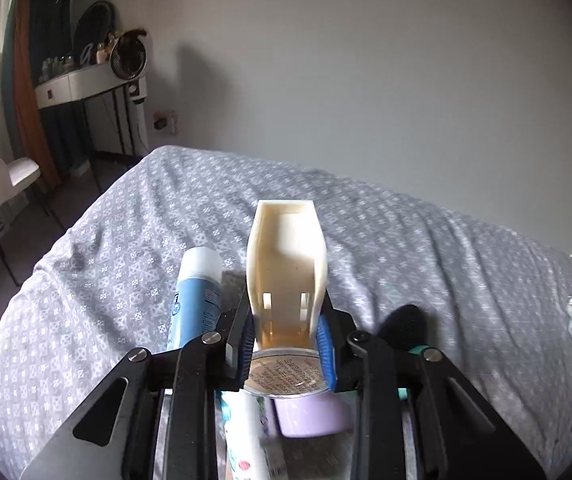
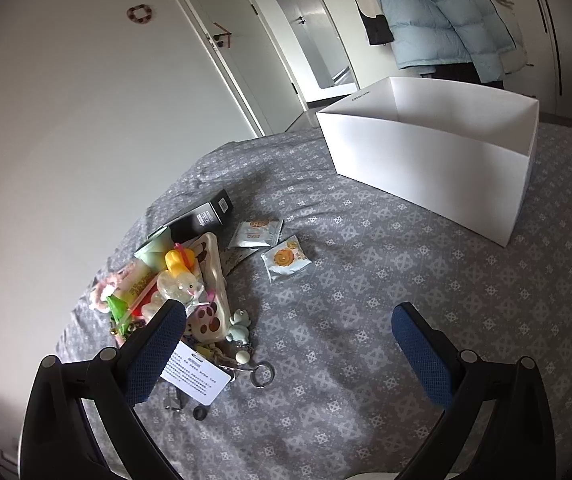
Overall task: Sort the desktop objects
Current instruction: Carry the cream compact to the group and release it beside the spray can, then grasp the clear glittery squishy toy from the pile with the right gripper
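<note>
the left gripper is standing with its blue-padded fingers clamped on the flanks of a cream plastic holder, an open-fronted, thin-walled tray that is projecting forward above the patterned bedspread. judged from its look, the piece is being light and stiff, smooth enough to slip and liable to flex or crack if squeezed hard, so the grip low on its narrow end, where the walls are closest together, is seeming the right place. a round foil-sealed lid over a lilac tub is showing just beneath the pads; whether it is touching them cannot be told. a blue tube with a white cap is lying just left of the fingers, a black brush head just right. moving across to the right wrist view, the right gripper is hovering with its fingers spread wide apart and holding nothing. the unsorted heap, with a yellow duck toy, a black carton, two sachets, a printed card and a key ring, is lying by the left finger; these are being small, light and mixed, the sachets soft and slippery, best taken at an edge. the white box, open and seemingly empty, is standing well apart at the far right.
</note>
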A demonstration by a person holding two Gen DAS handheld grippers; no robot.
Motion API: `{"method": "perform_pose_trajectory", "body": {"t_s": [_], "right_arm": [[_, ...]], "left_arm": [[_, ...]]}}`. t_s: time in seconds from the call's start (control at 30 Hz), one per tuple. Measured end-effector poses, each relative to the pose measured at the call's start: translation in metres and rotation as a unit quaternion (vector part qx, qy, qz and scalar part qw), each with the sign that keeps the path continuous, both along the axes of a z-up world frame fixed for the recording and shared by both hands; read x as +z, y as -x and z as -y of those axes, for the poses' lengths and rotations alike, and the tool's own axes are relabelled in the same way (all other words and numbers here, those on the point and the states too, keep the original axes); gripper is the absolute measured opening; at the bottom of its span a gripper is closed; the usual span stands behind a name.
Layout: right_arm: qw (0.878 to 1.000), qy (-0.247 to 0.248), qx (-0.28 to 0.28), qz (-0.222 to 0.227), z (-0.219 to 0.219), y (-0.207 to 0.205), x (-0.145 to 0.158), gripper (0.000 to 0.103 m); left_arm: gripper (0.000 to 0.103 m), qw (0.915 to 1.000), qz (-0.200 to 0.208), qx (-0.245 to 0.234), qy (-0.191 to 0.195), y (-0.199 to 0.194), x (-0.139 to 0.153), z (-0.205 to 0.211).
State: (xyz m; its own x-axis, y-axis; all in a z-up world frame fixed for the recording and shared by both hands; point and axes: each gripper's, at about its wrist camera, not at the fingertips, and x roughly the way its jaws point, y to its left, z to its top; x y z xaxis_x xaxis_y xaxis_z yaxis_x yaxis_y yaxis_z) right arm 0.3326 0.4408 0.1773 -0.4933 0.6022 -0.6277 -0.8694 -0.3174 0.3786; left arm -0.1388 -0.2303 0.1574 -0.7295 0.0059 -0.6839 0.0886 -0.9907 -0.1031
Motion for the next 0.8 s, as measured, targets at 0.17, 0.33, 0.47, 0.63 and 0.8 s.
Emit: {"method": "perform_pose_trajectory", "body": {"t_s": [0.17,0.33,0.47,0.63,0.8], "right_arm": [[1.0,-0.009,0.007,0.023,0.003,0.012,-0.001,0.103],[0.999,-0.023,0.016,0.037,0.009,0.022,0.0,0.103],[0.999,-0.017,0.04,0.028,0.009,0.024,-0.001,0.103],[0.994,-0.003,0.105,-0.005,0.012,0.027,0.001,0.103],[0.982,0.023,0.189,-0.014,0.018,0.042,0.017,0.103]], "left_arm": [[0.081,0.9994,0.02,0.023,0.017,0.011,-0.019,-0.002],[0.102,0.9967,-0.031,0.06,0.045,-0.016,0.003,-0.006],[0.102,0.9956,-0.078,0.029,0.043,-0.055,0.042,-0.027],[0.102,0.9835,-0.171,-0.016,0.056,-0.132,0.103,-0.066],[0.102,0.965,-0.246,-0.046,0.078,-0.208,0.133,-0.107]]}}
